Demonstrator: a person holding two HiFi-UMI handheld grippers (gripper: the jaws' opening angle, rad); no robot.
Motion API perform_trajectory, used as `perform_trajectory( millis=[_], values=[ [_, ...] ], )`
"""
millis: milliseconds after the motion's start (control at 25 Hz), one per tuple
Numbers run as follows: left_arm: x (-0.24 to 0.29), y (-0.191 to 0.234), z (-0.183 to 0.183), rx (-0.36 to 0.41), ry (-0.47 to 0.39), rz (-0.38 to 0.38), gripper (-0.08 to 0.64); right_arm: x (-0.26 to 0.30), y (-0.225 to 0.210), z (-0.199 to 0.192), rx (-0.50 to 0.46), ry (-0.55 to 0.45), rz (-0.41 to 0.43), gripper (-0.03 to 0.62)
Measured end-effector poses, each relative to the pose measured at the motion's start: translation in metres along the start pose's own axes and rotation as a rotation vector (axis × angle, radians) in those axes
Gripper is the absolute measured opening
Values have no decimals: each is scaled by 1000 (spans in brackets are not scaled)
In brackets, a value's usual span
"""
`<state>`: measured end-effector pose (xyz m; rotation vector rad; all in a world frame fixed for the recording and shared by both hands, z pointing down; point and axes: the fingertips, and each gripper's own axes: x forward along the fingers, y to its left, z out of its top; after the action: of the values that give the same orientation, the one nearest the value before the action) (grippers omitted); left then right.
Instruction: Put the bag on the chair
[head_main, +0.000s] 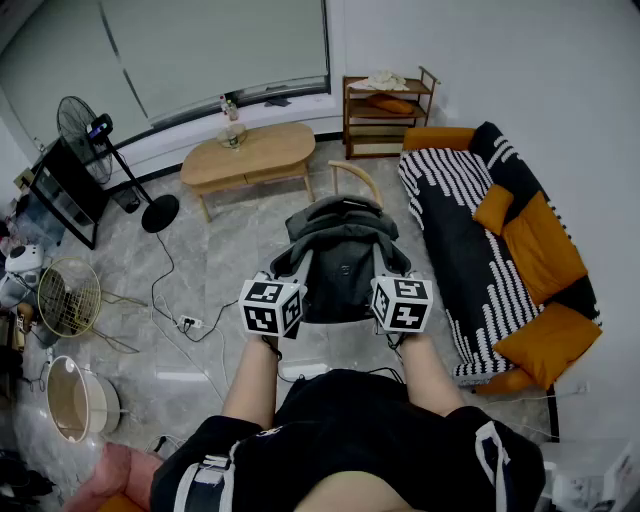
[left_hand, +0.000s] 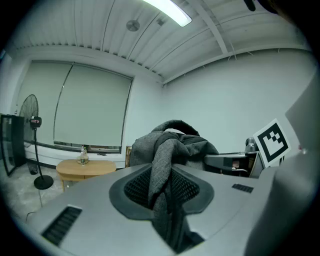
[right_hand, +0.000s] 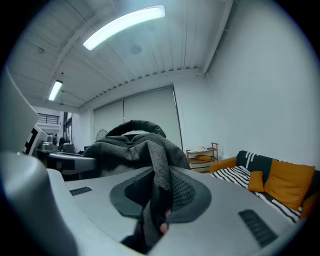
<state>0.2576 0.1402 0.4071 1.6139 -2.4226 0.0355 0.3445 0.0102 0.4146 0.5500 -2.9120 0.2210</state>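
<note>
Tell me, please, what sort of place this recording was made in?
Most likely a living room, or a room furnished as one. There is a sofa with orange cushions, a low wooden coffee table near the window, and a standing fan.

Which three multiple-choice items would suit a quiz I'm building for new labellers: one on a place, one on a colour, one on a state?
1. In the head view, the standing fan is:
A) left of the coffee table
B) on top of it
C) right of it

2. The cushions on the sofa are:
A) green
B) orange
C) white

3. The left gripper is:
A) open and empty
B) shut on the bag
C) shut on a bottle

Answers:
1: A, the fan stands near the picture's left edge.
2: B, every cushion shows orange.
3: B, the bag's grey fabric is pinched between its jaws.
</note>
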Motion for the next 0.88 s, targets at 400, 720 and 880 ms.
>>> perform_trajectory(
  millis=[400,720,880],
  values=[
    [-28,26,-9,-24,-20,6,98,1,37,-9,15,-15,25,86],
    [-61,87,-15,-29,-44,2,95,23,104,-20,-27,-10,6,81],
    [-67,110,-20,-40,-69,7,95,36,124,-29,-27,-9,13,81]
  ],
)
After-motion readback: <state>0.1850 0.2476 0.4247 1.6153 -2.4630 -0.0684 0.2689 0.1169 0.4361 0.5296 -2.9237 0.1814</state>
